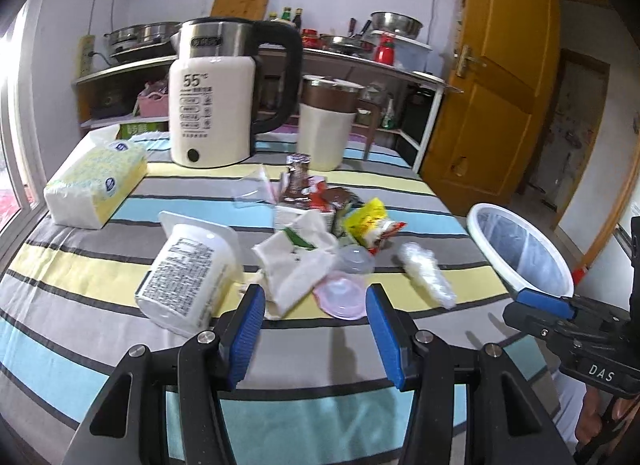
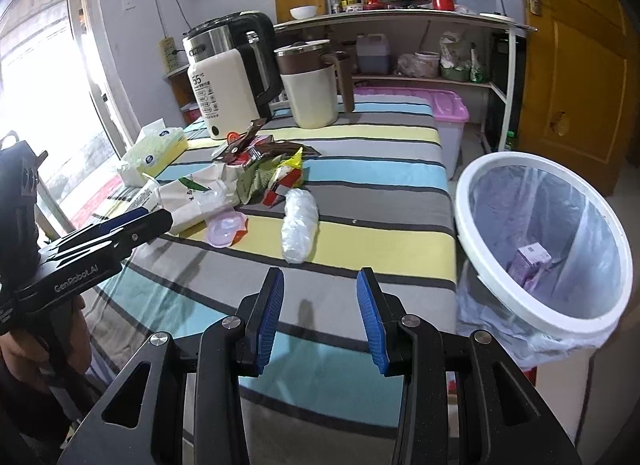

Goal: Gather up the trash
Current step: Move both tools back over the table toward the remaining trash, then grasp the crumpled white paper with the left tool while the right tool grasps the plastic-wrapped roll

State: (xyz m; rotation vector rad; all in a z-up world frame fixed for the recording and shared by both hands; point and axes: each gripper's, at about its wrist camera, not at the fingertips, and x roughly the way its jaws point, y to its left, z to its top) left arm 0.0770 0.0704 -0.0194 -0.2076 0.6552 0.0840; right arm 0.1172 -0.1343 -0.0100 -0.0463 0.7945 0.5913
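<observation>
Trash lies heaped on the striped tablecloth (image 1: 120,345): a white tub on its side (image 1: 188,269), crumpled white paper (image 1: 296,265), a pink lid (image 1: 340,299), a clear plastic bag (image 1: 428,273), and yellow (image 1: 368,221) and brown (image 1: 298,181) wrappers. My left gripper (image 1: 316,305) is open just short of the pink lid, with nothing between its pads. My right gripper (image 2: 320,285) is open and empty over the cloth, short of the plastic bag (image 2: 300,225). The white-rimmed lined bin (image 2: 461,217) stands off the table's right edge with a purple carton (image 2: 532,265) inside.
A cream kettle (image 1: 212,105), a cream jug (image 1: 324,129) and a tissue pack (image 1: 96,185) stand at the table's far and left sides. Beyond the table are a kitchen shelf (image 2: 400,17), a pink-lidded box (image 2: 448,105) and a yellow door (image 1: 500,85).
</observation>
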